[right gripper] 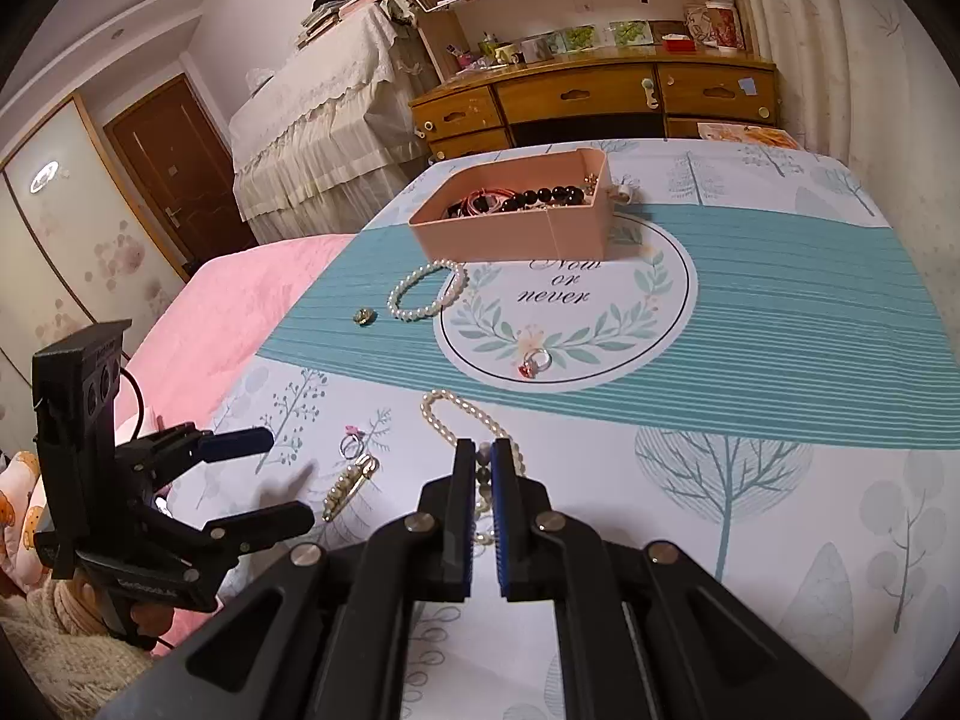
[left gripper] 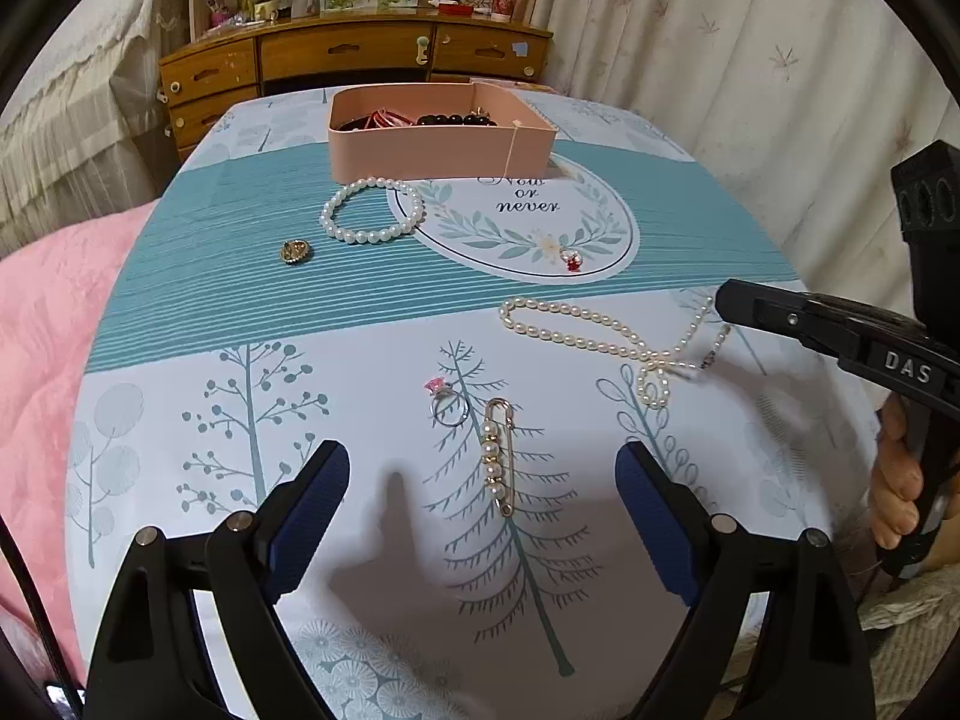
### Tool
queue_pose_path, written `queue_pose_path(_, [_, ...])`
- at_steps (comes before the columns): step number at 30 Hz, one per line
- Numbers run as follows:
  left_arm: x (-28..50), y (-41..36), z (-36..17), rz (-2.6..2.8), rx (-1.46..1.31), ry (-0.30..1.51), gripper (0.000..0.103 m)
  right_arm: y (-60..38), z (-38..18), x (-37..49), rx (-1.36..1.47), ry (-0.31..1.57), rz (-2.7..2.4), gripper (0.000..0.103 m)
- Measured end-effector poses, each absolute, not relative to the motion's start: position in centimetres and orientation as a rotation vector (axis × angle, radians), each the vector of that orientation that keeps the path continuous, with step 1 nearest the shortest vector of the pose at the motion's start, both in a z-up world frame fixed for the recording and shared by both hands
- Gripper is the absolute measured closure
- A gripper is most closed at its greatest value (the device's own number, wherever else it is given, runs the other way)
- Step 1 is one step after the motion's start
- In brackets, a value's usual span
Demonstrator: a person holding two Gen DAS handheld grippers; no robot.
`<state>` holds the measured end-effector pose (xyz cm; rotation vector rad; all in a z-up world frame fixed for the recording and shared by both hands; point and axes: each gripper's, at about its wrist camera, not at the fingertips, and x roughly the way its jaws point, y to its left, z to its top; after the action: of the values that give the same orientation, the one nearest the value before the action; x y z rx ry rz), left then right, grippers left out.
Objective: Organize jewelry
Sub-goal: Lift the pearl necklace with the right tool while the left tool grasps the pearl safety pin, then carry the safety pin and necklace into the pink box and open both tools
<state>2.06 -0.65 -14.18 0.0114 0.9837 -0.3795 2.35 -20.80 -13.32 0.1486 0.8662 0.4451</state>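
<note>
Right gripper pinching the pearl necklace (grip visible only from right wrist); left gripper spread.

Printed tablecloth, wood dresser, pink blanket.

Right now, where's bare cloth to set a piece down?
Free: the teal band right of the "Now or never" medallion, and the cloth left of the pink-stone ring. Crowded: around the pearl necklace and pearl pin.
</note>
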Motion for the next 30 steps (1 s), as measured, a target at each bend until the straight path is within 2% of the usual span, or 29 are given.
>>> queue_pose_path(3, [2.4, -1.3, -14.5, -0.35, 0.042, 0.998, 0.016, -20.8, -13.5, 2.2, 0.152, 0.864, 0.454, 0.098])
queue_pose_path(7, [3.3, -2.0, -15.0, -0.332, 0.062, 1.049, 0.037, -21.1, -13.9, 2.3, 0.163, 0.866, 0.463, 0.098])
queue_pose_path(12, [4.3, -2.2, -16.0, -0.31, 0.039, 1.13, 0.057, -21.6, -14.2, 2.4, 0.172, 0.862, 0.468, 0.098])
queue_pose_path(18, [4.4, -3.1, -15.9, -0.285, 0.092, 1.164, 0.071, -21.8, -14.3, 2.4, 0.18, 0.863, 0.473, 0.098])
queue_pose_path(20, [4.3, -3.6, -16.0, -0.269, 0.139, 1.163, 0.08, -22.0, -14.5, 2.4, 0.188, 0.863, 0.475, 0.098])
queue_pose_path(21, [4.3, -3.8, -15.9, -0.267, 0.153, 1.161, 0.092, -22.1, -14.5, 2.4, 0.192, 0.862, 0.476, 0.098])
queue_pose_path(24, [4.4, -3.7, -15.9, -0.268, 0.142, 1.17, 0.098, -22.3, -14.7, 2.5, 0.199, 0.864, 0.48, 0.098])
queue_pose_path(30, [4.6, -2.8, -15.3, -0.291, 0.041, 1.163, 0.098, -22.5, -14.8, 2.6, 0.204, 0.86, 0.478, 0.098])
